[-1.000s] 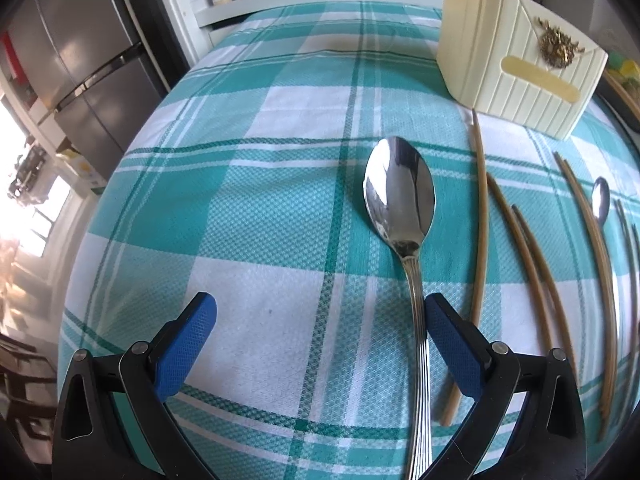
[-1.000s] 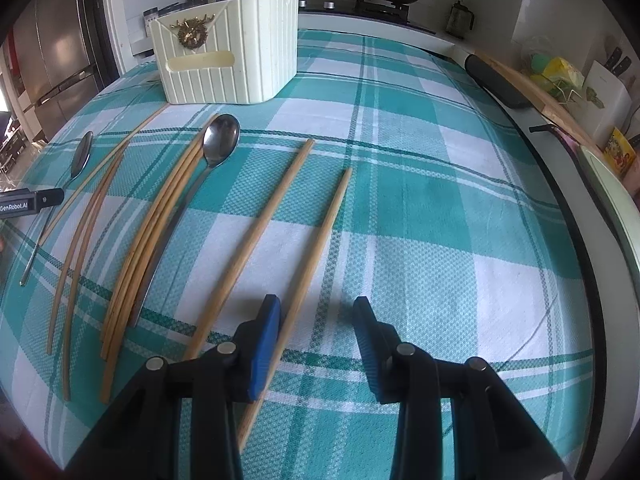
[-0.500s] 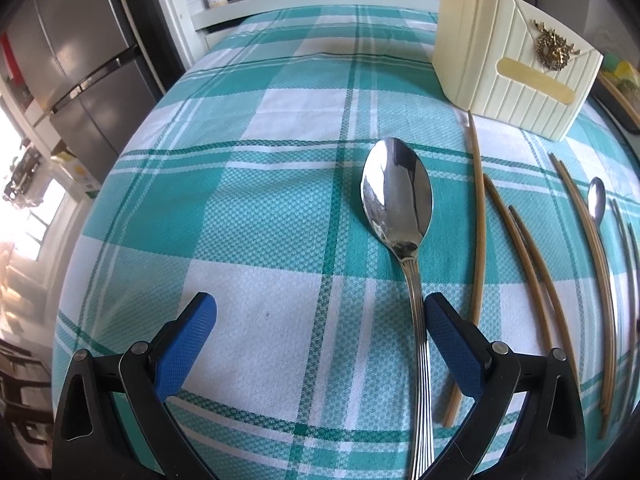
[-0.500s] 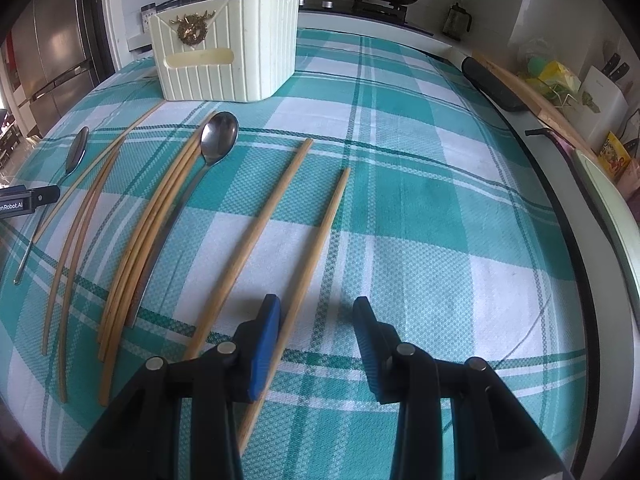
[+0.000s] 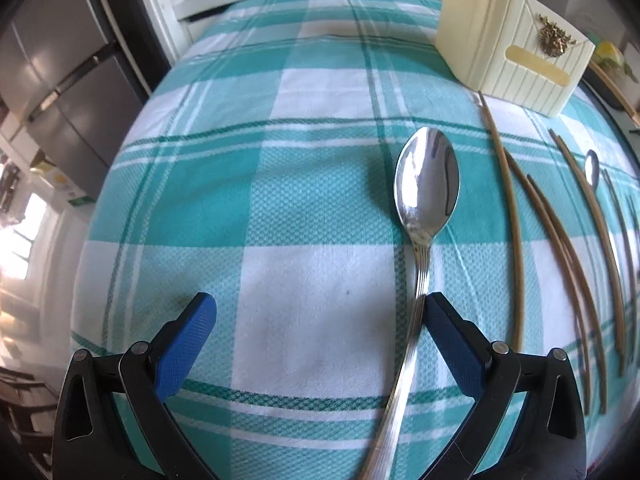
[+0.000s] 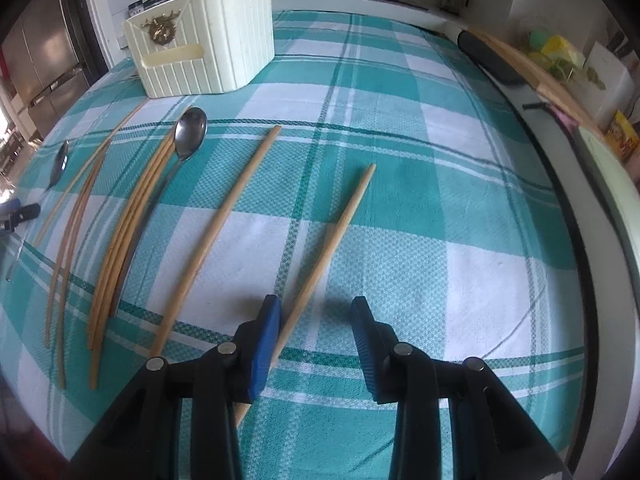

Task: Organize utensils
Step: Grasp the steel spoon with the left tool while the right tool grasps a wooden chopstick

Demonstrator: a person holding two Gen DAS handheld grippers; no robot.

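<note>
A large steel spoon (image 5: 426, 196) lies on the checked cloth. Its handle runs back beside the inner face of my right-hand pad (image 5: 452, 338). My left gripper (image 5: 320, 320) is wide open and low over the cloth, with the handle just inside the gap. In the right wrist view, my right gripper (image 6: 316, 316) is open around the near end of a wooden chopstick (image 6: 340, 228), which lies against the left pad (image 6: 266, 340). A second chopstick (image 6: 228, 208), several more chopsticks (image 6: 132, 216) and another spoon (image 6: 190, 132) lie to the left. The cream utensil holder (image 6: 208, 56) stands at the back.
The table (image 6: 440, 200) has a teal and white checked cloth. A fridge (image 5: 60, 60) stands off its left side. A counter edge with a cutting board (image 6: 532, 68) and packets runs along the right. Pots sit on a stove behind the holder.
My left gripper has moved forward and right, so the spoon's handle now lies against the right pad. My right gripper has shifted, and the chopstick now lies between its pads.
</note>
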